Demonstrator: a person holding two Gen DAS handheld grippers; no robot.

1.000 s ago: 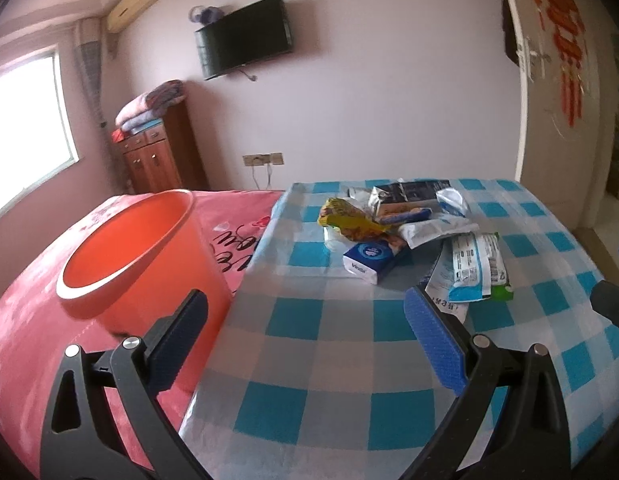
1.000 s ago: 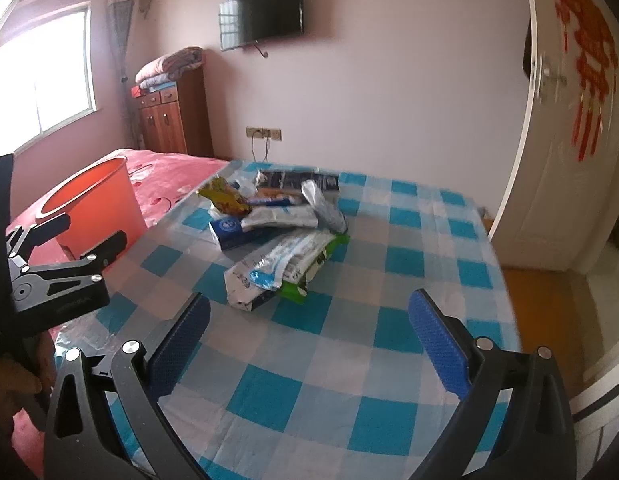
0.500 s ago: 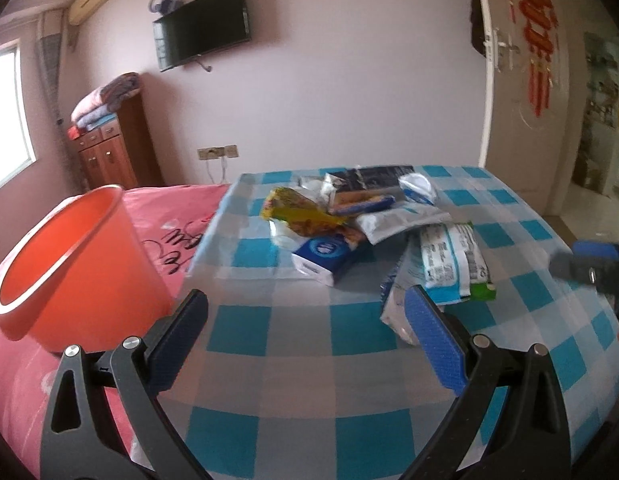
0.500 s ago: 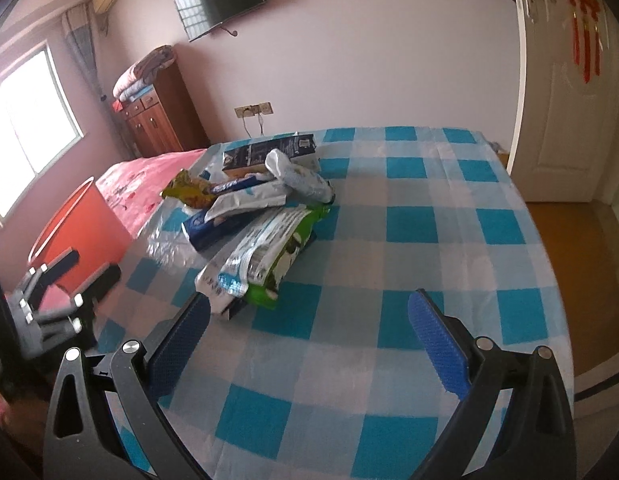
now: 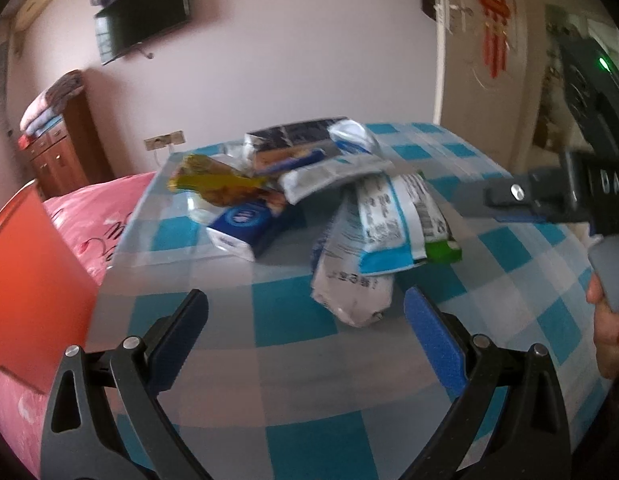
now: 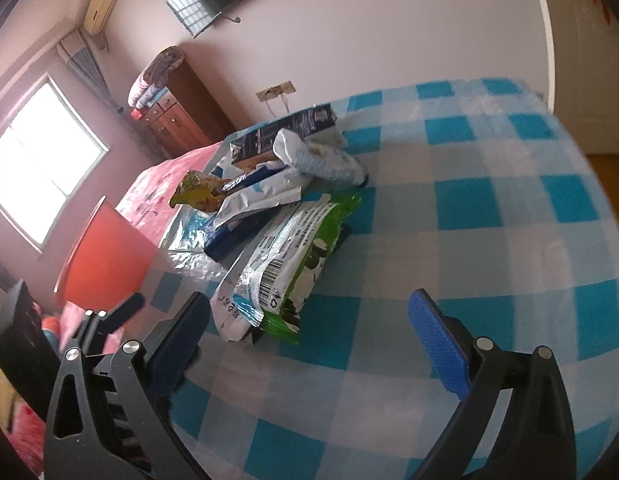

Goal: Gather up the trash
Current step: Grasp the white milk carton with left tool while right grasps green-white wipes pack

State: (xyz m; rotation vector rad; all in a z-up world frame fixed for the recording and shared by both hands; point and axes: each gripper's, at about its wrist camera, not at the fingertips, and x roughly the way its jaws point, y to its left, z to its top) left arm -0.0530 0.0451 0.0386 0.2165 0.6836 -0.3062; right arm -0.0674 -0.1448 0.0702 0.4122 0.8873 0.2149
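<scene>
Trash pile (image 5: 325,196): heaped wrappers ahead of both finger pairs, for one-by-one picking.
Left gripper (image 5: 305,332): spread wide, empty.
Right gripper (image 6: 309,328): spread wide, empty; white packet (image 6: 265,276) nearest its left finger.
Orange bucket (image 5: 25,264): left of the fingers, likely the drop point.

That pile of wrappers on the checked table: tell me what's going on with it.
A person holds a gripper in each hand over the checked table. The left gripper and right gripper are both open and empty, close to the pile of wrappers. Nothing is picked up yet. The orange bucket stands at the table's left edge.
</scene>
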